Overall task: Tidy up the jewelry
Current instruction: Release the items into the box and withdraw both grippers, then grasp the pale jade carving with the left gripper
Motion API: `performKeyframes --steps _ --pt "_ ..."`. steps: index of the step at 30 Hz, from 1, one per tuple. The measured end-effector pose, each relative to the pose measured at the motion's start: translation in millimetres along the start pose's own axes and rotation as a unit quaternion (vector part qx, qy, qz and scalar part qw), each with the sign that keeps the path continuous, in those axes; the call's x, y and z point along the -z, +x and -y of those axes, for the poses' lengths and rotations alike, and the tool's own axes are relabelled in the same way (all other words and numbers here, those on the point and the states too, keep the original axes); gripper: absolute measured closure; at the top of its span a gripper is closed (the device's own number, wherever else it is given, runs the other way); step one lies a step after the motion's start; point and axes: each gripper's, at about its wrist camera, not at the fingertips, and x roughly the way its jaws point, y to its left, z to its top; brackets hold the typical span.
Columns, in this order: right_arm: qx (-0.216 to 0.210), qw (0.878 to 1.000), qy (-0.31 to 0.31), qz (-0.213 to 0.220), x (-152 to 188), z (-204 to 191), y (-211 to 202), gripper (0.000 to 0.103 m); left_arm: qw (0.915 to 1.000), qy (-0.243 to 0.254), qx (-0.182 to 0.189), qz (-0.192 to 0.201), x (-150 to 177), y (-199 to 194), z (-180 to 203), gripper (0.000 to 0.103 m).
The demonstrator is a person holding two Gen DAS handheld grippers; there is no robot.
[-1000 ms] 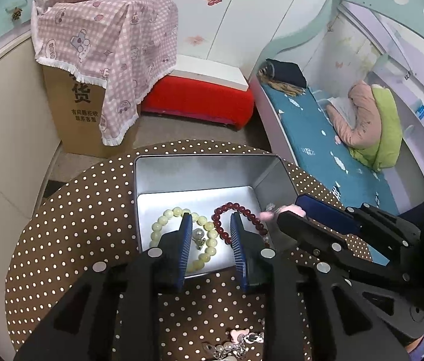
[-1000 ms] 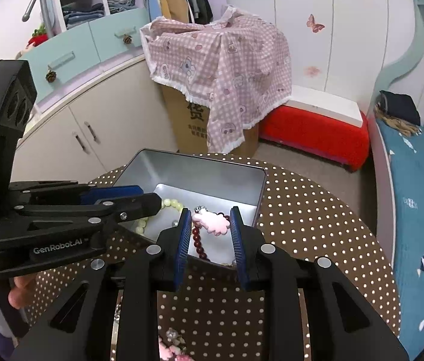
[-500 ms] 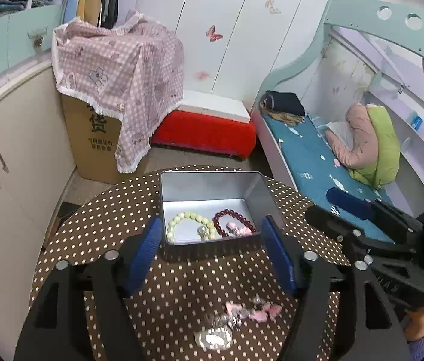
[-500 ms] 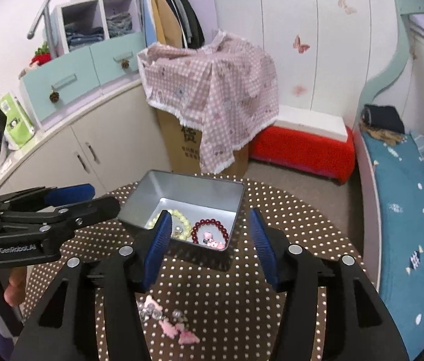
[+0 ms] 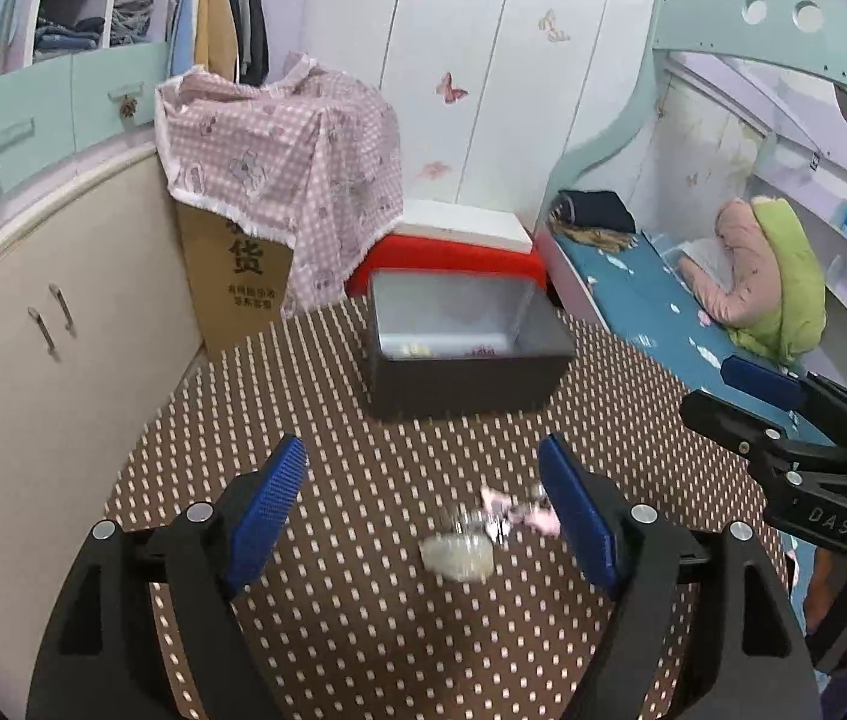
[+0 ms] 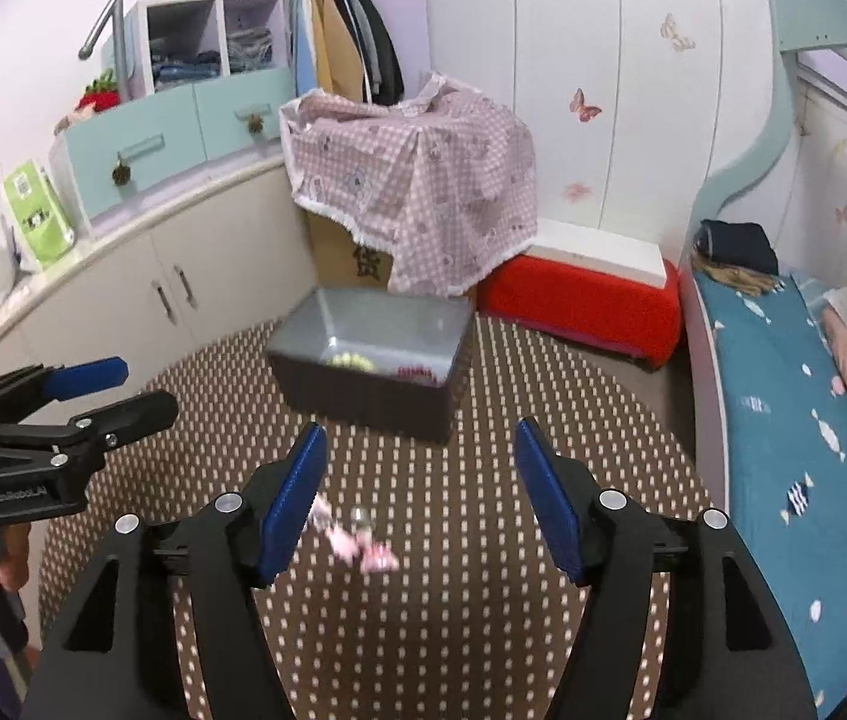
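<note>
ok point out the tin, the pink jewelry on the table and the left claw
tin (image 5: 465, 381): left wrist view, dark front wall
pink jewelry (image 6: 360, 546): right wrist view, middle of the blurred pink cluster
left claw (image 5: 423, 501): left wrist view, midway between its blue fingertips

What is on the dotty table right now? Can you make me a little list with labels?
table: round, brown cloth with pale dots
box: open metal tin at the far side of the table
inside the box: a pale green bead bracelet and a dark red bead bracelet
still outside: pink and silvery jewelry pieces, blurred, lying on the cloth nearer the cameras
left gripper: open, holding nothing
right gripper: open, holding nothing
</note>
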Motion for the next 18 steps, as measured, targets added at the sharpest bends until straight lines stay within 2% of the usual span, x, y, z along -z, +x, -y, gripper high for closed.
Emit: performKeyframes --steps 10,18 --pt "0.003 0.998 0.015 -0.055 51.5 8.5 22.5 0.040 0.9979 0.005 -0.010 -0.063 48.7 36.1 7.3 0.026" --pt "-0.002 0.997 0.025 -0.076 65.7 15.0 37.9 0.040 0.9967 0.011 -0.016 -0.078 55.3 59.8 11.5 0.026"
